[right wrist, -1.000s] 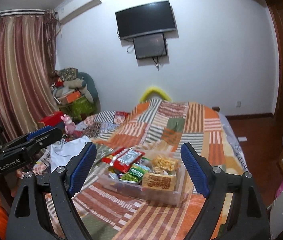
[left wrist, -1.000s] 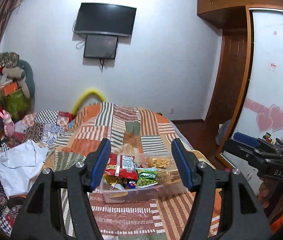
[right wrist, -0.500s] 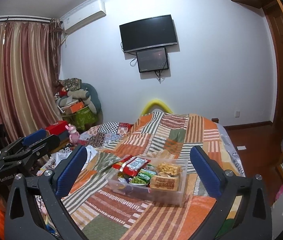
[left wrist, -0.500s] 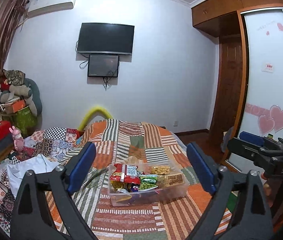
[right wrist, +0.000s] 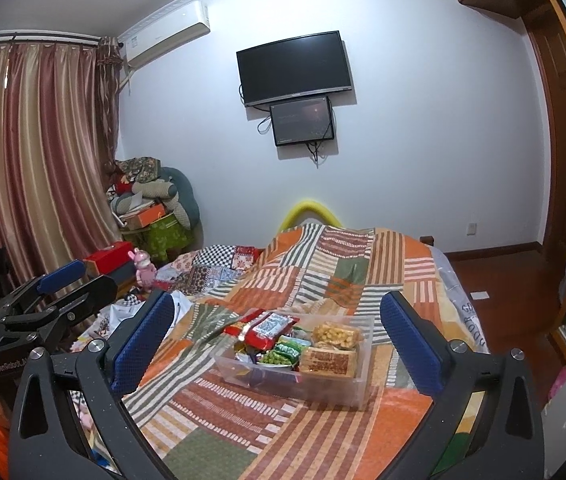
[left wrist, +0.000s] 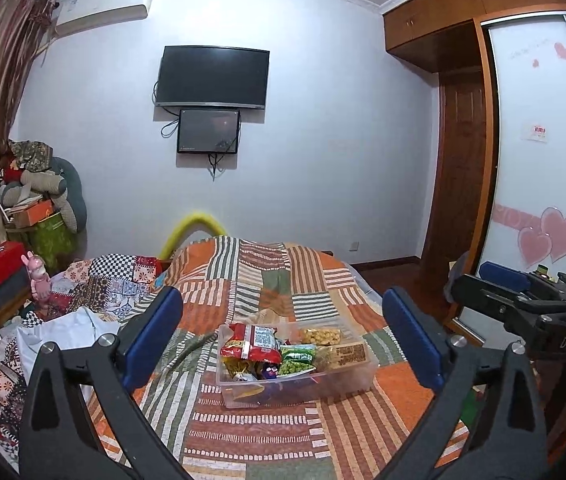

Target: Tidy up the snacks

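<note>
A clear plastic bin of snacks sits on the patchwork bedspread. It holds a red packet, green pea packets, a yellow puffed snack bag and a brown bar. My left gripper is open and empty, held back from the bin. The right wrist view shows the bin with the red packet and brown bar. My right gripper is open and empty, also back from it.
Clothes and a white garment pile on the bed's left. A pink toy and boxes stand by the curtain. A wardrobe and wooden floor lie right. The other gripper shows at each view's edge.
Both grippers pulled back and up from the bin, which now looks smaller and farther. The jaws of both opened wider. The snacks have not moved.
</note>
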`<control>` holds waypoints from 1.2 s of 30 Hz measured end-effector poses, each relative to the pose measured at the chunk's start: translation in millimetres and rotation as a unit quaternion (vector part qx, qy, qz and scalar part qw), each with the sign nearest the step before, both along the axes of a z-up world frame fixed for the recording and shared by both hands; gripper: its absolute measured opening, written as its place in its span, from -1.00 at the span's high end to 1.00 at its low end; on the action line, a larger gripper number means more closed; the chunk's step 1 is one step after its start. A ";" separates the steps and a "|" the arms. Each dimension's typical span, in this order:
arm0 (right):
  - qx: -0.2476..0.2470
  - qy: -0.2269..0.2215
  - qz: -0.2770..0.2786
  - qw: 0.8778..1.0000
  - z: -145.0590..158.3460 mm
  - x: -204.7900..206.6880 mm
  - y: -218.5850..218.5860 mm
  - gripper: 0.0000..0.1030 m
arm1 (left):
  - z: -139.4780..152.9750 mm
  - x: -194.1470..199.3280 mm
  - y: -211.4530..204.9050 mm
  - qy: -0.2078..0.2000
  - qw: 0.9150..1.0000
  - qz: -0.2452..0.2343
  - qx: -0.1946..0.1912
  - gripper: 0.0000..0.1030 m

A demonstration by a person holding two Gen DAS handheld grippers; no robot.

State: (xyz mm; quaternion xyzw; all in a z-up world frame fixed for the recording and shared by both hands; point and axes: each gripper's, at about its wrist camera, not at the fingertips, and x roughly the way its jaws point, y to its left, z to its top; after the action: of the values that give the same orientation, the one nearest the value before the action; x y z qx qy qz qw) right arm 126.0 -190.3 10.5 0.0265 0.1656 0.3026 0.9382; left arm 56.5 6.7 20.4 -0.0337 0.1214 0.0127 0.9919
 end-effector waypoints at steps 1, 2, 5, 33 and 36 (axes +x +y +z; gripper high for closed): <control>0.000 0.000 0.000 1.000 0.0 0.0 0.0 -1.00 | 0.1 -0.2 -0.2 0.000 1.000 0.001 0.000 -0.98; 0.000 0.001 0.000 1.000 0.3 0.3 0.1 -1.00 | -0.4 0.2 -0.2 0.000 1.000 0.002 0.000 -0.98; -0.002 0.000 -0.001 1.000 -0.6 0.2 0.0 -1.00 | -0.4 1.3 0.1 0.002 1.000 0.000 -0.001 -0.98; 0.002 0.005 -0.012 1.000 0.9 2.1 -8.5 -1.00 | -3.0 8.6 4.6 0.009 1.000 0.003 -0.016 -0.99; 0.001 0.004 -0.013 1.000 1.2 1.5 -8.7 -1.00 | -3.7 9.4 6.9 0.011 1.000 0.003 -0.019 -0.99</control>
State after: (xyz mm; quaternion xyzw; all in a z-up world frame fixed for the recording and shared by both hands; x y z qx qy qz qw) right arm 127.5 -199.0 11.8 0.0308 0.1690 0.2903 0.9414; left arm 65.9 13.7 16.7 -0.0526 0.1323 0.0142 0.9897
